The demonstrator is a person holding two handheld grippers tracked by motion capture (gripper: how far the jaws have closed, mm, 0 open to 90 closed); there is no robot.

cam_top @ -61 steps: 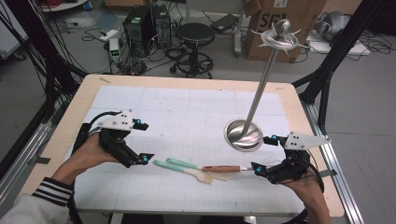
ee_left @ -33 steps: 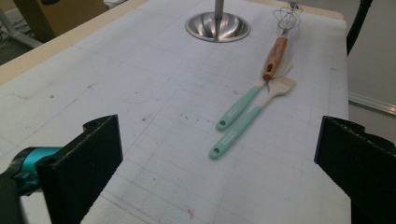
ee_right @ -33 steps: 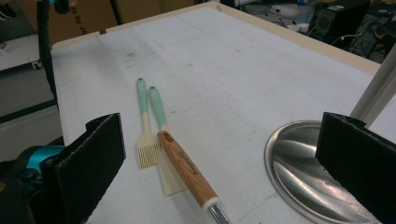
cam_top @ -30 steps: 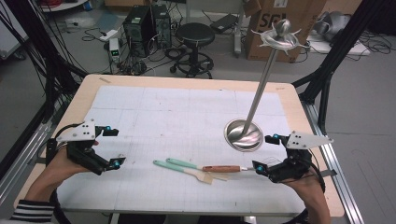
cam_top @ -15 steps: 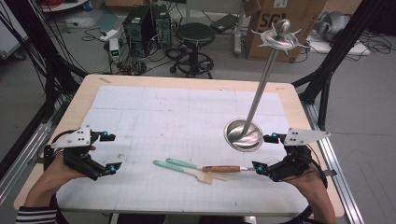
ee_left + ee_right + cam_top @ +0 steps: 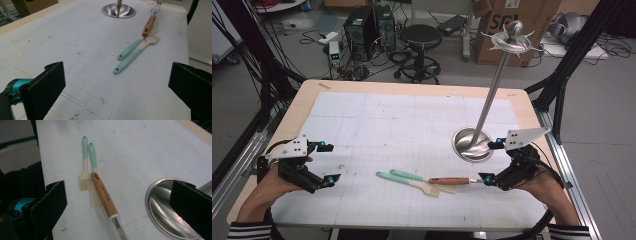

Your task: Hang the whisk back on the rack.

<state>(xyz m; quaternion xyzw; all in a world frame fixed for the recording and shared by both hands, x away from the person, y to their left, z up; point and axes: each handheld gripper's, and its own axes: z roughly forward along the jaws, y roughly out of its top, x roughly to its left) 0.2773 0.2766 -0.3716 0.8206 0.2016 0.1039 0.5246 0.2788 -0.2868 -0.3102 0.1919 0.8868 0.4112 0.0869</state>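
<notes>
Lying mid-bench (image 6: 412, 115): two teal-handled utensils (image 6: 404, 176), one wooden-handled whisk (image 6: 452, 181), one steel stand base (image 6: 472, 145). Left tongs (image 6: 329, 162) gaping, well apart; right tongs (image 6: 487, 162) gaping beside whisk.

- You are working at a wooden table (image 6: 302, 97) that is wearing a white gridded mat (image 6: 412, 125).
- Beyond it, a black stool (image 6: 420, 36) is standing on the grey floor (image 6: 242, 90).
- Computer towers (image 6: 372, 22) and loose cables (image 6: 337, 70) are sitting behind it.
- A cardboard box (image 6: 504, 22) is resting at the far right.
- Black frame struts (image 6: 572, 60) are flanking you.
</notes>
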